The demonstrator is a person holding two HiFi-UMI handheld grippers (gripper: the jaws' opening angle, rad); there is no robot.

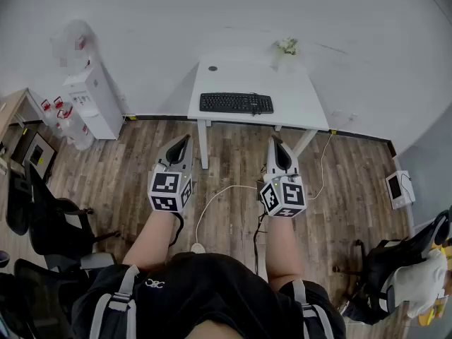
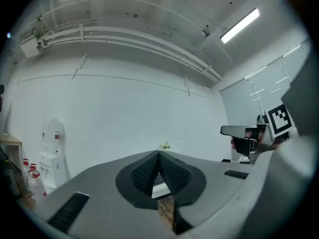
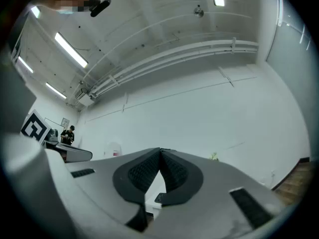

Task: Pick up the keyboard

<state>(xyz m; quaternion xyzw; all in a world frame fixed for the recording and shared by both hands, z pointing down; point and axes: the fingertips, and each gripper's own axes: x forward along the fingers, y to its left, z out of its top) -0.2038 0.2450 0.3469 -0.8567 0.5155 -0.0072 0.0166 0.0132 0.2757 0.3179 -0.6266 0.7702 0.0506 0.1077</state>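
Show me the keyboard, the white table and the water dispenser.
keyboard (image 1: 236, 103), head view, middle of the key field
white table (image 1: 300, 97), head view, bare top right of keyboard
water dispenser (image 1: 95, 104), head view, white cabinet side

One keyboard, one table.

A water dispenser stands left of the white table.

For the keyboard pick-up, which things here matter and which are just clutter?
Job:
- keyboard, lying on the white table
- left claw and right claw, both shut, empty, short of the table

Clutter:
- water dispenser
- bottles
- plant
- office chair
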